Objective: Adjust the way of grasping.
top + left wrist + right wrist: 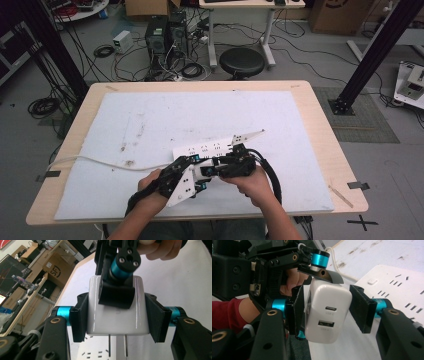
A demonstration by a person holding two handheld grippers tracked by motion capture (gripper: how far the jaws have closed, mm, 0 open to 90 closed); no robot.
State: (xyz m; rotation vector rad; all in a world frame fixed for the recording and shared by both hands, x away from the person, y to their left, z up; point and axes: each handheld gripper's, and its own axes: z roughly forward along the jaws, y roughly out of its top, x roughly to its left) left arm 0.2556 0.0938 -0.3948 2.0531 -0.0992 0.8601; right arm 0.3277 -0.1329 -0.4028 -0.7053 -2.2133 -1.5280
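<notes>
**Item: white charger** (115,322), one. It is held in the air just above the power strip (210,148), over the near half of the counter (320,120). Two flat prongs (117,348) point down towards the strip's slots. The end face has two ports, one above the other.

**Left tongs** (116,315): clamped on the charger, one pad flat on each side wall.

**Right tongs** (329,312): set around the same charger crosswise but not yet gripping. One pad is at the body and the other stands a little off it.

**Handling note (judgement):** this looks like a hand-over or regrip before plugging in.
- Bring the right pads squarely onto opposite flat faces, away from the rounded corners.
- Keep the left grip on until both right pads bear.
- Hold the prongs upright over the slots, since any tilt here would carry into the insertion.

**Surroundings:**
- power strip, one
- its white cord (100,162), one, running off to the left
- white mat (200,115), one, stained, covering the counter
</notes>
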